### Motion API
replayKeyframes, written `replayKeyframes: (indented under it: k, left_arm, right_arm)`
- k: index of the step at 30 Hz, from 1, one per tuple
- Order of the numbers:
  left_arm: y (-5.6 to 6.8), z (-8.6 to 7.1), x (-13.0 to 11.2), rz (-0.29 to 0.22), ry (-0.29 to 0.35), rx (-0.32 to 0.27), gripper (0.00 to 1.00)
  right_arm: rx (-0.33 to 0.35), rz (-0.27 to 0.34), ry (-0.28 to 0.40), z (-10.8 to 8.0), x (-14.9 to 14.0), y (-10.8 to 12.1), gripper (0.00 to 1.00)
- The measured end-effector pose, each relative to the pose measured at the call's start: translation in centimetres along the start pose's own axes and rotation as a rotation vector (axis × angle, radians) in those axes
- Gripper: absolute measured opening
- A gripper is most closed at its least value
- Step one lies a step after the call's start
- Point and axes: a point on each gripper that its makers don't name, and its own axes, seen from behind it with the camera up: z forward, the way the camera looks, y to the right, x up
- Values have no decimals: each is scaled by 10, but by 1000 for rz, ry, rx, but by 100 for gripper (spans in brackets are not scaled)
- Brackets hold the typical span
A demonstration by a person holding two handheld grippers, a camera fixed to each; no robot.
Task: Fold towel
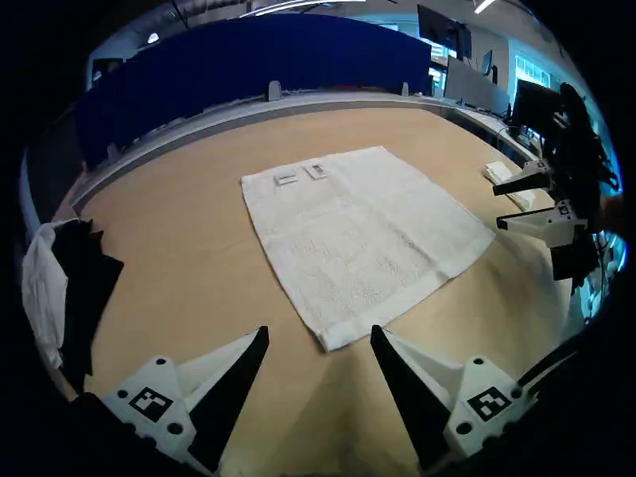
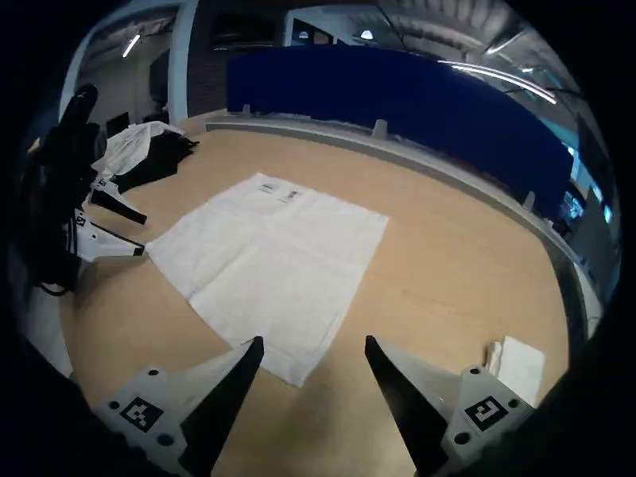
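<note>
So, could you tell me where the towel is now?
In both views the towel lies flat on the table, a corner just ahead of the left gripper and the right gripper.

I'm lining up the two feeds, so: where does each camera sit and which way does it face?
Left gripper view: rides the left gripper, facing across the table at a near corner of the towel; own jaws open below, right gripper at far right.
Right gripper view: rides the right gripper, facing the towel's other near corner; own jaws open below, left gripper at far left.
Shared: towel, table, blue divider.
</note>
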Motion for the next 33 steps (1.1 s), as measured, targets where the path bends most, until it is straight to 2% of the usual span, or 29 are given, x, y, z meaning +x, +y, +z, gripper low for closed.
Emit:
replayKeyframes:
  k: [8, 14, 18, 26, 32, 33]
  left_arm:
    - [4, 10, -5, 19, -37, 3, 92]
    - [13, 14, -10, 48, -59, -11, 90]
    - [15, 15, -11, 42, -70, -19, 81]
    - [16, 14, -11, 46, -91, -29, 75]
    - [17, 13, -11, 47, -103, -29, 52]
    - [16, 13, -12, 47, -104, -28, 51]
  right_arm:
    - [2, -10, -47, 7, -18, 1, 89]
    - [23, -2, -91, 12, -33, -5, 84]
    - [24, 1, -110, 13, -39, -7, 75]
    - [48, 27, -134, 14, -44, -13, 54]
    - [66, 40, -140, 14, -44, -18, 34]
    - [66, 40, -140, 14, -44, -18, 33]
